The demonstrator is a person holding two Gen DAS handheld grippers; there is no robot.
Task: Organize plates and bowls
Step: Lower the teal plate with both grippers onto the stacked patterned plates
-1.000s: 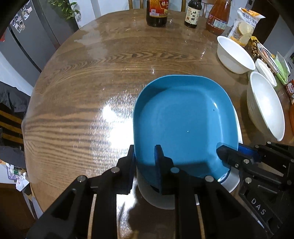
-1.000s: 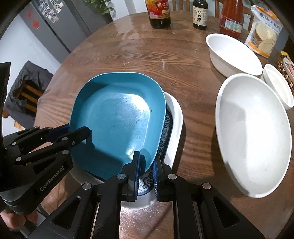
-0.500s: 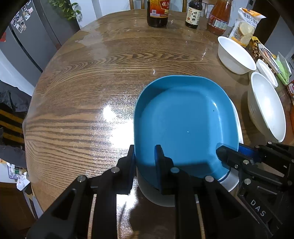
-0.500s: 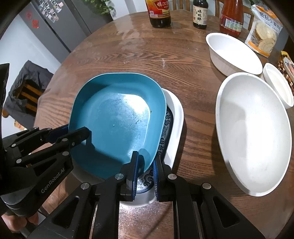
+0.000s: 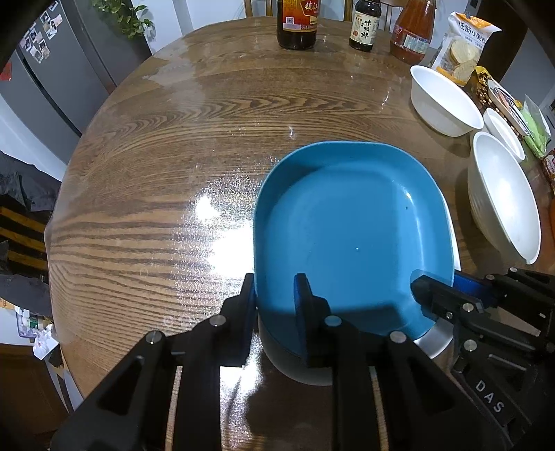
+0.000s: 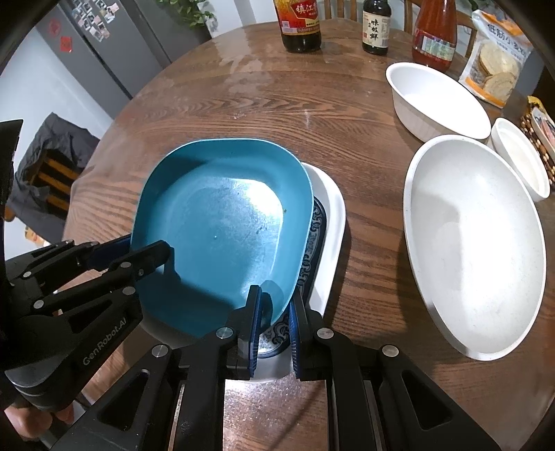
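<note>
A blue square-ish plate (image 5: 347,225) (image 6: 215,222) lies over a white oval dish with a blue pattern (image 6: 329,222) on the round wooden table (image 6: 242,104). My left gripper (image 5: 274,291) is shut on the plate's near left rim, one finger outside and one inside. In the right wrist view the left gripper (image 6: 138,251) comes in from the left. My right gripper (image 6: 275,305) is shut on the plate's near right corner, above the patterned dish. It shows at the lower right of the left wrist view (image 5: 437,281). Most of the white dish is hidden under the plate.
A large white oval bowl (image 6: 475,243) sits to the right, with a deep white bowl (image 6: 437,100) and a small white bowl (image 6: 520,159) behind it. Sauce bottles (image 6: 300,24) and a snack bag (image 6: 496,62) line the far edge. Bare wood lies left of the plate.
</note>
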